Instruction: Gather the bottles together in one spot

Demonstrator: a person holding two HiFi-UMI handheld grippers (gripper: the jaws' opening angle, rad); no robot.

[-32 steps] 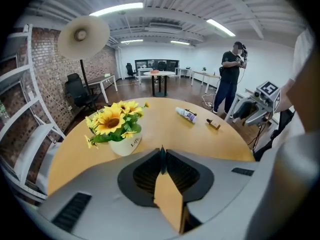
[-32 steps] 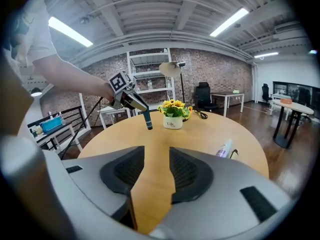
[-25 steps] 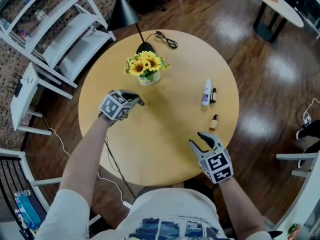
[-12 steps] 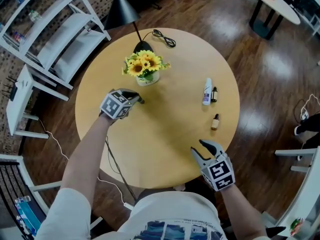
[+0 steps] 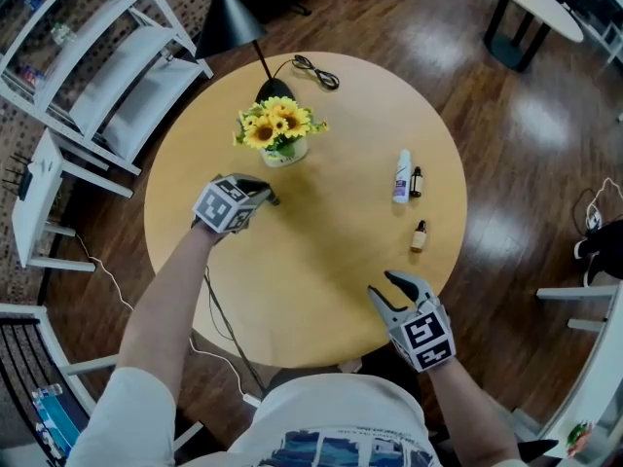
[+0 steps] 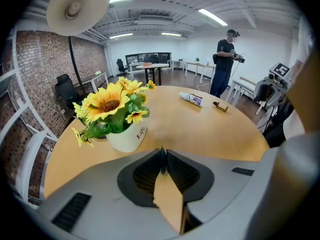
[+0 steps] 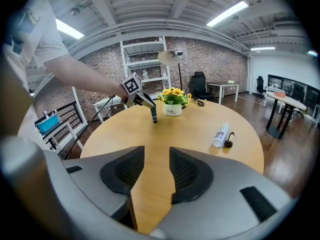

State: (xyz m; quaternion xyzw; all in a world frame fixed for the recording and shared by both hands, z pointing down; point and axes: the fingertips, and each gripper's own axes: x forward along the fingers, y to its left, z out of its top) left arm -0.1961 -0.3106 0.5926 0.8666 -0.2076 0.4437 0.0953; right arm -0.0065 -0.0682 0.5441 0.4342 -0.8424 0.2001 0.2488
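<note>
Hardly any shift: left gripper (image 5: pixel 274 198) clamps dark bottle (image 7: pixel 154 115), right gripper (image 5: pixel 383 286) gapes empty; set it upright beside white bottle (image 5: pixel 401 177).

The ceiling strip lights (image 6: pixel 212 16) light all my feeds evenly, and both gripper views are bright. In the head view they leave pale glare patches on the dark floor (image 5: pixel 540 125). Soft shadows lie on the bench (image 5: pixel 331 251) beside the flower pot (image 5: pixel 282 152) and under my left hand-held gripper (image 5: pixel 274 199). Both gripper views bulge at the edges, with black corners and slightly blurred foregrounds.
</note>
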